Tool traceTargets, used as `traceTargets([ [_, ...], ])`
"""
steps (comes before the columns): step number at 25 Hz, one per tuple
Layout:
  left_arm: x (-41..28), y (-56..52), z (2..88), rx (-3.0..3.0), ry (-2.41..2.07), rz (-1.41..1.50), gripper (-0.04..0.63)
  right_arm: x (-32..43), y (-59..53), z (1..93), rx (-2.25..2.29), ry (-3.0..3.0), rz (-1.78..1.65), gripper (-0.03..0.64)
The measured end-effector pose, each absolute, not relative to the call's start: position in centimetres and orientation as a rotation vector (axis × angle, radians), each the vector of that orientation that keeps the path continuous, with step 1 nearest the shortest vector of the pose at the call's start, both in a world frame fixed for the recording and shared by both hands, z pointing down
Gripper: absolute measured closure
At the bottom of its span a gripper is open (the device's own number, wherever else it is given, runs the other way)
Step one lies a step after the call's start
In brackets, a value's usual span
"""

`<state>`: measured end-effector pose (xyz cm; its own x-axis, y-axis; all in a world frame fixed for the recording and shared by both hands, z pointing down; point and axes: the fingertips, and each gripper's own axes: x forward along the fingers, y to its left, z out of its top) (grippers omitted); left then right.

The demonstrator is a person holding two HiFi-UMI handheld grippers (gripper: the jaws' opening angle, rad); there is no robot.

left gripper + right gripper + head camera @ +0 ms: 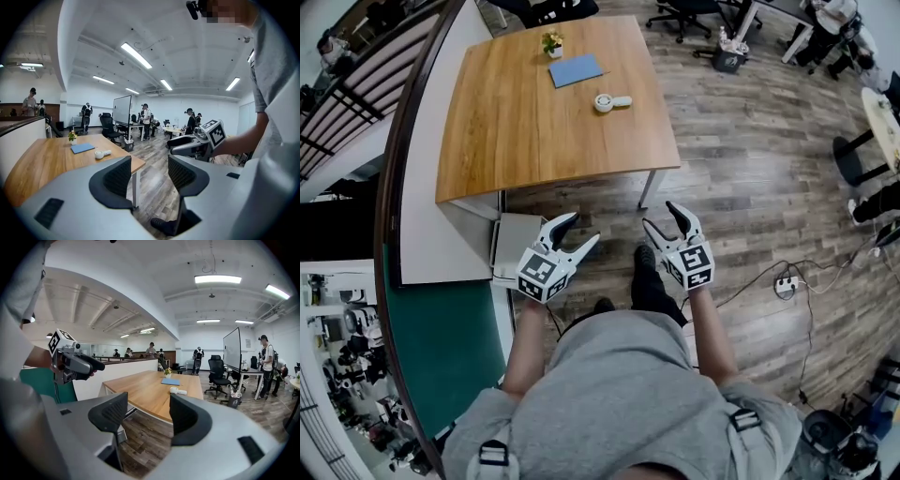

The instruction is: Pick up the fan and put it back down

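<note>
A small white hand fan [609,102] lies flat on the wooden table [516,141], towards its far right part; it also shows as the fan [101,153] and the fan [177,391]. My left gripper [577,231] and right gripper [666,215] are held side by side over the floor, short of the table's near edge and far from the fan. Both stand open with nothing between their jaws. The left gripper [149,172] sees the right gripper [176,142] beside it. The right gripper [147,414] sees the left gripper [96,365].
A blue notebook [576,69] and a small potted plant [551,43] sit behind the fan. A grey box [514,246] stands under the table's near left corner. Office chairs [686,13], desks and several people fill the room beyond. A power strip [785,282] with cables lies on the floor at right.
</note>
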<state>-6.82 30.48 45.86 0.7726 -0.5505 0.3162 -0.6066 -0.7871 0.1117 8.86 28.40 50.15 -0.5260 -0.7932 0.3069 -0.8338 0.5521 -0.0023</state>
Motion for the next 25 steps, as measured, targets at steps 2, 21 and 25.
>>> traceTargets([
  [2,-6.4,29.4,46.0,2.749,-0.919,0.41,0.345,9.5,27.1,50.3,1.349,-2.524,0.234,0.328],
  [21,-0.9,22.0,46.8,2.683,-0.962,0.454,0.345,14.0,19.7,51.9,1.236,-2.555,0.32,0.342],
  [25,0.3,20.8,47.3,2.67,-0.984,0.467,0.345,14.9,18.0,52.6,1.198,-2.567,0.334,0.345],
])
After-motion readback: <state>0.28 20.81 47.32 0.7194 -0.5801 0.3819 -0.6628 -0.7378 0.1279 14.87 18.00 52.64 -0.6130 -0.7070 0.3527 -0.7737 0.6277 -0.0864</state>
